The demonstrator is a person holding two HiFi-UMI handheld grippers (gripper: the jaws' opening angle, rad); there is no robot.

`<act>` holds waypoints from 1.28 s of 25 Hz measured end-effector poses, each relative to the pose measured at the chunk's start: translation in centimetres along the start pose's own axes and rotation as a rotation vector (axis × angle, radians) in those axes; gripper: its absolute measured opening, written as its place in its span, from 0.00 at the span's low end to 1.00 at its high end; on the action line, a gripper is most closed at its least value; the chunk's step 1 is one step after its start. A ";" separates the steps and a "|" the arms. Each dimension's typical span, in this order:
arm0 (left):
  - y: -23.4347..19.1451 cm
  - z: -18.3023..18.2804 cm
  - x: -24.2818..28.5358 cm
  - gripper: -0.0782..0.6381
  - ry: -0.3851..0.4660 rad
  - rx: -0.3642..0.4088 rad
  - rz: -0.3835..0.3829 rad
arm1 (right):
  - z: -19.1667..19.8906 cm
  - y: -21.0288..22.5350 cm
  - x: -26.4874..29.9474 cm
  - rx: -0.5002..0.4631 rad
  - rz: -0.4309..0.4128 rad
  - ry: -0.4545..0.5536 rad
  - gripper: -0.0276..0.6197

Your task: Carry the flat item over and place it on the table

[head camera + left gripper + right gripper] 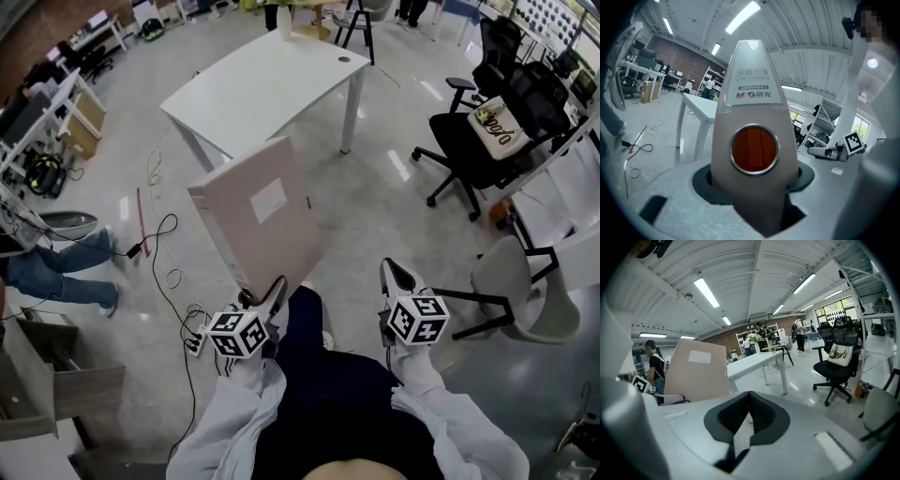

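At the far left a person in jeans (58, 267) sits by cluttered desks, with black and white cables (164, 253) trailing over the grey floor to the right of them. The left gripper (264, 298) is at near centre-left, and its fingers pinch the lower end of a pale pink box file (262, 220). In the left gripper view the dark jaws press on either side of the file's spine, just below its metal-ringed finger hole (754, 149), with a printed label (752, 95) higher up. The box file stands up from the gripper in the air, tilted and leaning to the left, a white label (269, 200) on its broad face. It is over the floor, nearer than the white table (281, 70) and apart from it. The table stands farther off at centre. The right gripper (397, 275) is to the right of the file and well apart from it. Its fingers are pressed together with nothing between them. At far right stand black office chairs (464, 145), one carrying a pale cushion (495, 128), and a grey chair (520, 281) sits nearer on the right
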State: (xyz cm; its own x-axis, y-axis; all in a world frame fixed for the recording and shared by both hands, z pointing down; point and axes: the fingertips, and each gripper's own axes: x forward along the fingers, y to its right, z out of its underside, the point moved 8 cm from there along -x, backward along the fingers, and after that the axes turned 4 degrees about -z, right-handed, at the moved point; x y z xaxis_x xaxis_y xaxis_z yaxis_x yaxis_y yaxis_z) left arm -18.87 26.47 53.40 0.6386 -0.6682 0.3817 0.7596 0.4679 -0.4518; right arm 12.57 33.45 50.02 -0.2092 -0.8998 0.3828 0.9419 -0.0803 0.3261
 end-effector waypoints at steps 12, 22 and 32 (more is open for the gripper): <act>0.6 -5.2 10.2 0.49 -0.002 0.007 0.009 | -5.4 6.6 6.1 0.011 0.015 -0.007 0.06; -1.9 -15.7 22.8 0.49 0.010 0.025 0.059 | -15.4 11.1 17.3 0.011 0.040 0.031 0.06; -5.7 -23.5 32.9 0.49 0.033 0.016 0.120 | -21.6 13.5 27.9 -0.001 0.047 0.069 0.06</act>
State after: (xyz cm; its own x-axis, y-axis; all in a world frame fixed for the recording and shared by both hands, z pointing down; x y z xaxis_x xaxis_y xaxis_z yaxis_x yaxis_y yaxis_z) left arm -5.13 -11.80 49.56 0.7208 -0.6252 0.2992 0.6800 0.5545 -0.4798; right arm 25.13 -1.95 46.44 -0.1457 -0.9301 0.3371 0.9505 -0.0372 0.3084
